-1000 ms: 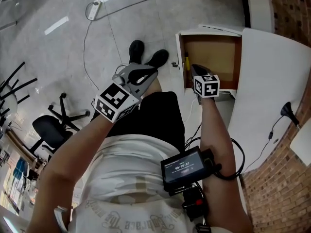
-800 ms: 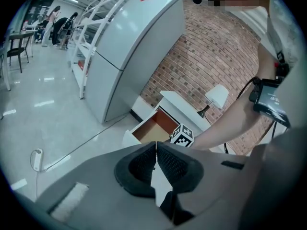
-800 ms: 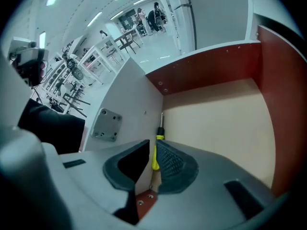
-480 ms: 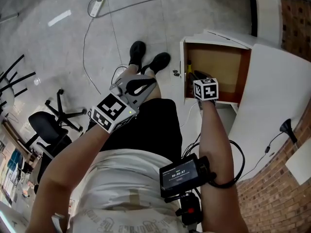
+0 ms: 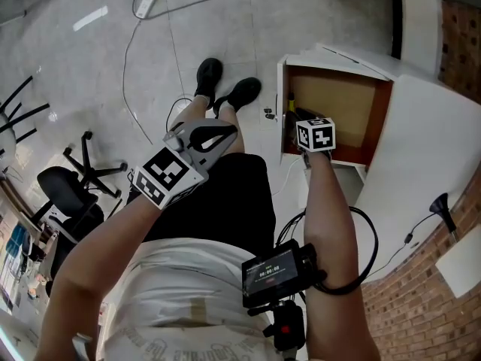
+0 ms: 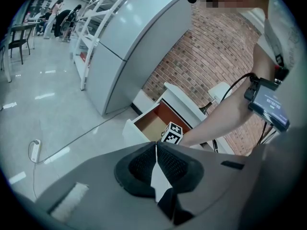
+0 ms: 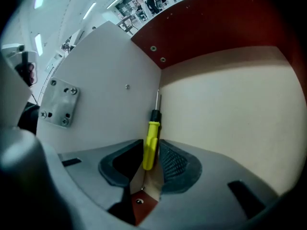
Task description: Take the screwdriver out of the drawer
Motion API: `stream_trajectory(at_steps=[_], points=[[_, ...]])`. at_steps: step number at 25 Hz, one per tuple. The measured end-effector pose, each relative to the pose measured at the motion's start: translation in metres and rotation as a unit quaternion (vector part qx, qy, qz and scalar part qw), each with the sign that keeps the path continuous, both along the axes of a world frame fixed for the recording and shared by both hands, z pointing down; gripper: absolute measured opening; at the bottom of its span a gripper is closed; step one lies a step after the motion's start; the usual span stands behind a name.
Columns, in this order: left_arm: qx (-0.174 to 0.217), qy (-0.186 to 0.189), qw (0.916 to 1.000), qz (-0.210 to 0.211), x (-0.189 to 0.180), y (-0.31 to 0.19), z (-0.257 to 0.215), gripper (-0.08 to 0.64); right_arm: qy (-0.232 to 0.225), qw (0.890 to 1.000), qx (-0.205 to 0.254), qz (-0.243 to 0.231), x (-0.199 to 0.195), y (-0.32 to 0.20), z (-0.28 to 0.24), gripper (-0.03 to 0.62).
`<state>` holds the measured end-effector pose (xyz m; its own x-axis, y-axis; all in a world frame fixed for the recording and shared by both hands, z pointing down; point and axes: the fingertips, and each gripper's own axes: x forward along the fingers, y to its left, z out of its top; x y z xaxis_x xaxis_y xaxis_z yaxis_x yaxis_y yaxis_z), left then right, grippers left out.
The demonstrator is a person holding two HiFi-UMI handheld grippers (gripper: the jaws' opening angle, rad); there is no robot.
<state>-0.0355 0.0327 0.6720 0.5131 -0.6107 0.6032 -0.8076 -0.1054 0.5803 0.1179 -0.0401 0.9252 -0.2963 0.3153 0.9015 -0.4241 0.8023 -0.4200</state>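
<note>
The screwdriver has a yellow handle, a black collar and a thin metal shaft. It lies flat in the open drawer, tight in the corner where a white wall meets the pale floor. Its shaft points away from the right gripper, and the handle's butt end sits between the parted fingers.

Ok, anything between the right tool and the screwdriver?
Nothing. The right gripper view shows the yellow handle of the screwdriver between the open jaws of the right tool, beside the drawer wall.
</note>
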Motion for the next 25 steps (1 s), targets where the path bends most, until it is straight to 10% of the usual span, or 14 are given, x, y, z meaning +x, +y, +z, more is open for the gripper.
stream_trajectory(at_steps=[13,25], points=[[-0.008,0.007,0.9999,-0.002,0.0053,0.0018,0.0059,0.012,-0.023,0.999,-0.014,-0.02,-0.0021,0.0013,0.0066,0.067],[-0.005,0.004,0.9999,0.011,0.0059,-0.0017,0.0018,0.012,-0.001,0.998,-0.021,0.065,-0.0028,0.0009,0.0064,0.054]])
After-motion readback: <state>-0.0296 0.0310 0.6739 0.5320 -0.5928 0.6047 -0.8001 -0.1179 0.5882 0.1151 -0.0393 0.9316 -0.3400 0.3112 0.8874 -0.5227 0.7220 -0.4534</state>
